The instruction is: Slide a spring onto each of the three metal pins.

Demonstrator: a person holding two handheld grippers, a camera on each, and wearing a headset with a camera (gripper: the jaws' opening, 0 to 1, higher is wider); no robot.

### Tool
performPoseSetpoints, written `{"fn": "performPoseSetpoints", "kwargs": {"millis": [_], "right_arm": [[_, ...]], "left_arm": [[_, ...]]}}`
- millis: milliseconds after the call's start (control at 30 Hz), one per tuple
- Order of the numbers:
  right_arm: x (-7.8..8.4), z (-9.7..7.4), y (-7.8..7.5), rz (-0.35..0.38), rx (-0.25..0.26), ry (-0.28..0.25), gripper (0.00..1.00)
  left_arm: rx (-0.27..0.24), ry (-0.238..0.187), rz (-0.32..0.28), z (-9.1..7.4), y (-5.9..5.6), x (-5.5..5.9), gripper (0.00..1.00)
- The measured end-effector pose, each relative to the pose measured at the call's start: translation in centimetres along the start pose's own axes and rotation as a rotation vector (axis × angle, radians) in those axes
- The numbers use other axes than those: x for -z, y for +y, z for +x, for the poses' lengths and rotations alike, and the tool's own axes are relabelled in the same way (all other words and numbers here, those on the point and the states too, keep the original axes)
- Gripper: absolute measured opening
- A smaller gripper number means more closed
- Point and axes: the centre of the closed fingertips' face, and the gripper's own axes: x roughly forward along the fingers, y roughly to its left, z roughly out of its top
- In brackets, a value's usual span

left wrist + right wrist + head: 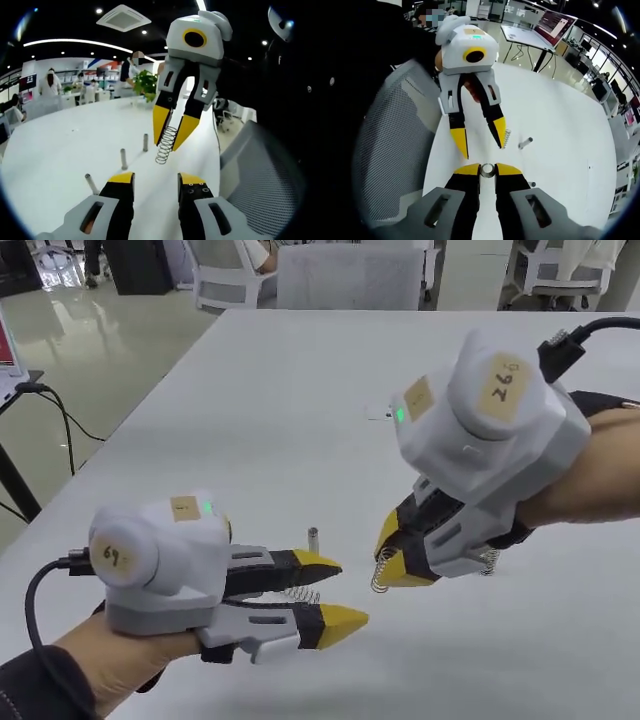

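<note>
Three short metal pins [123,158] stand in a row on the white worktop [60,145]. Just above the pins, my right tool [167,145] is clamped on a coiled steel spring [164,153]. Near the pins, my left tool [157,179] has its jaws apart.

My left gripper [345,592] has a white-grey body, black jaw arms and yellow fingertips [343,620]. I read 69, handwritten, on its round tan sticker [113,557]. A green lamp [208,508] glows on top, and a black cable [40,590] leaves the rear. My right gripper [392,555] is built alike. Its tan label [503,383] reads 260, with a green indicator [399,416] and a black lead [590,330]. I wear a dark sleeve [35,690].
</note>
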Motion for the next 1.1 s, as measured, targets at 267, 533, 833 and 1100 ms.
{"fn": "performPoseSetpoints", "kwargs": {"millis": [267,533,833,1100], "right_arm": [[0.5,-0.3,-0.5,0.011,0.01,0.001,0.08],[0.8,-0.6,-0.9,0.019,0.023,0.003,0.08],[1.5,-1.2,-1.5,0.034,0.041,0.007,0.08],[2.3,-2.0,-2.8,0.059,0.07,0.008,0.08]], "left_arm": [[-0.03,-0.001,-0.014,-0.6,0.7,0.2,0.33],[-0.068,-0.001,-0.03,-1.2,1.5,0.6,0.41],[-0.105,-0.006,-0.048,-1.6,2.3,0.7,0.48],[-0.143,-0.013,-0.068,-2.3,2.9,1.0,0.53]]}}
